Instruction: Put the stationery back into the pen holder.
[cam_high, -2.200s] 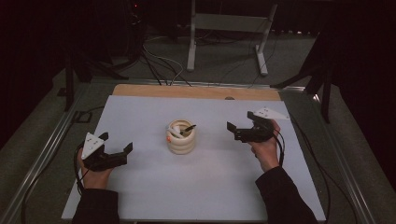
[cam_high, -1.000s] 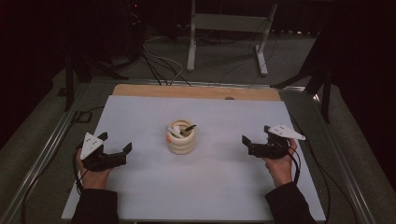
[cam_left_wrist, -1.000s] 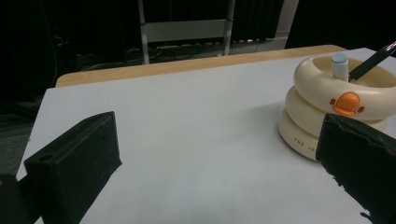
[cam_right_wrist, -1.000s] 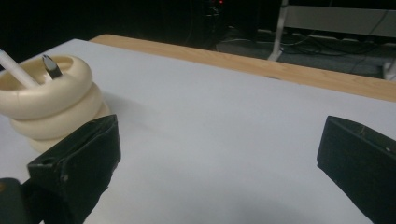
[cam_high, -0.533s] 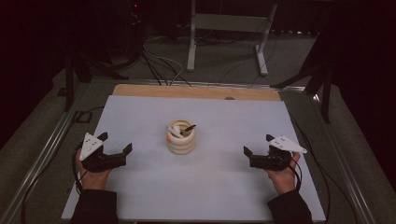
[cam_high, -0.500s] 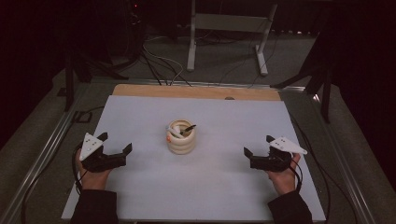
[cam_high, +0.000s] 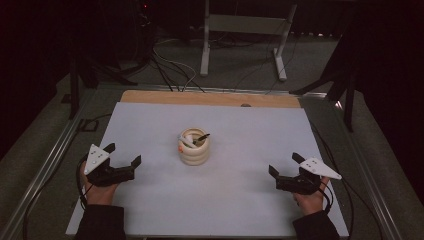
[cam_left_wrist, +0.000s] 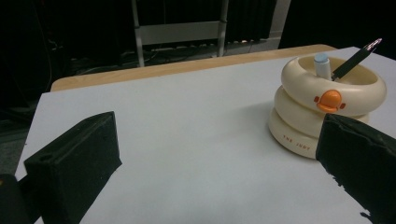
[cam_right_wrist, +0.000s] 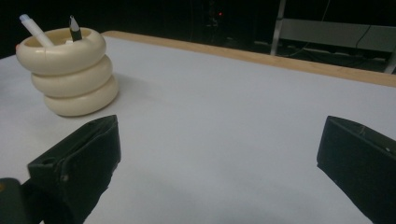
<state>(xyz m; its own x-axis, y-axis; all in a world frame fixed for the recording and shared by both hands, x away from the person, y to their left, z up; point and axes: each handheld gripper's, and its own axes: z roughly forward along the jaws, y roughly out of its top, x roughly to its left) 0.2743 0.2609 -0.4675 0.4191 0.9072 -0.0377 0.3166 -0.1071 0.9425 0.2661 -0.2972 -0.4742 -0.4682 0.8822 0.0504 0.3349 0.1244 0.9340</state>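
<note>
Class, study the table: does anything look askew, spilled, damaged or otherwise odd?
Nothing stands out. The cream ringed holder stands upright mid-table, with a white pen and a dark pen leaning inside it. The left gripper and right gripper rest apart from it, jaws open and empty.

Between the left gripper (cam_high: 122, 156) jaws, spread wide, lies only bare white table (cam_high: 240, 200); nothing blocks them ahead except the cream holder (cam_high: 194, 147), which stands forward and off toward the right jaw. Two pens (cam_left_wrist: 355, 58) stick up out of it, leaning. The right gripper (cam_high: 285, 165) jaws, also wide apart, face bare table too, with the holder forward and beyond the left jaw, well apart. Between both grippers the near strip of table is free. Beyond the holder the sheet runs unbroken to the wooden edge (cam_high: 210, 98).
</note>
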